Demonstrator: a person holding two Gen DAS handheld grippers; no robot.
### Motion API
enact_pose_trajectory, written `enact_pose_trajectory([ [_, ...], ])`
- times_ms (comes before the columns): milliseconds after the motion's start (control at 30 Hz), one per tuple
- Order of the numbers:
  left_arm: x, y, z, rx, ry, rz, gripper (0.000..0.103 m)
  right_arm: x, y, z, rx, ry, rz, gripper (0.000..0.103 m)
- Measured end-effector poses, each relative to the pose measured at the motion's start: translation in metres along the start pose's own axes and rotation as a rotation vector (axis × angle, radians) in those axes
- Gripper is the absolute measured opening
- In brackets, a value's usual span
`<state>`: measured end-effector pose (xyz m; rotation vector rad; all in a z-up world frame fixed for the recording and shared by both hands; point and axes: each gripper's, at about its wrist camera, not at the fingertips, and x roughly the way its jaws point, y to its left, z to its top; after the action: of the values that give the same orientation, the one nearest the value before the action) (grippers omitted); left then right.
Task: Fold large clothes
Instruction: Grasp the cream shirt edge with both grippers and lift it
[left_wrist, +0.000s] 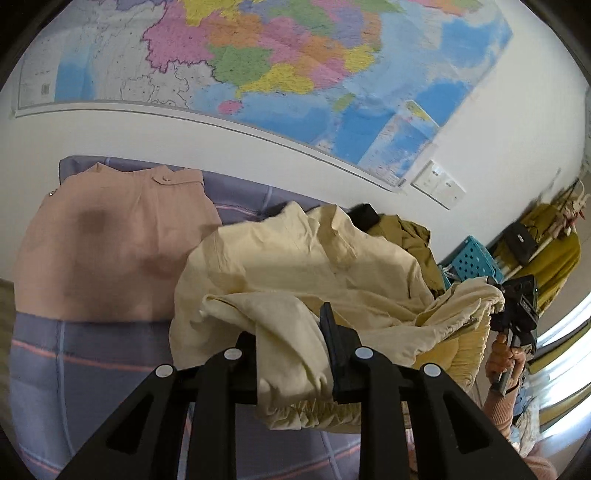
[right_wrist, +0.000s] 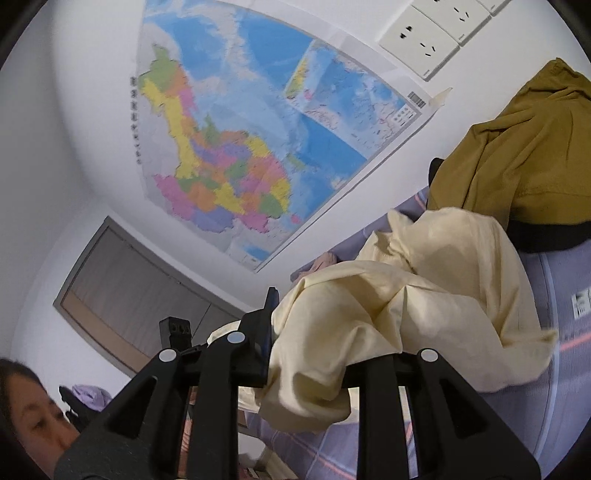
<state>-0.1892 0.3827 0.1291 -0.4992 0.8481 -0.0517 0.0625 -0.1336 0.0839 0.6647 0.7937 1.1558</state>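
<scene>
A pale cream garment (left_wrist: 295, 266) hangs bunched above the lavender checked bed (left_wrist: 55, 369). My left gripper (left_wrist: 291, 350) is shut on a fold of it; the right finger (left_wrist: 332, 343) shows and the left finger is buried in cloth. At the far right a hand holds my right gripper (left_wrist: 513, 306) against the garment's gathered edge. In the right wrist view the cream garment (right_wrist: 424, 295) spills over my right gripper (right_wrist: 314, 332), which is shut on it. Its left finger (right_wrist: 269, 314) is visible and cloth hides the other.
A pink garment (left_wrist: 118, 243) lies flat on the bed at the left. A mustard garment (right_wrist: 517, 155) is heaped by the wall behind the cream one. A teal perforated basket (left_wrist: 472, 258) stands at the right. A large map (left_wrist: 277, 66) covers the wall.
</scene>
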Motion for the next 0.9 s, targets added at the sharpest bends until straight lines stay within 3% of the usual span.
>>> enact_pose_trajectory([
  [367,0.045,0.014,0.063,-0.027,0.053,0.050,0.023,0.041,-0.037,0.049,0.074,0.018,-0.067,0.022],
  [900,0.093,0.030,0.097,-0.043,0.103,0.130,0.023,0.073,-0.075,0.075,0.152,0.032,-0.138,0.023],
])
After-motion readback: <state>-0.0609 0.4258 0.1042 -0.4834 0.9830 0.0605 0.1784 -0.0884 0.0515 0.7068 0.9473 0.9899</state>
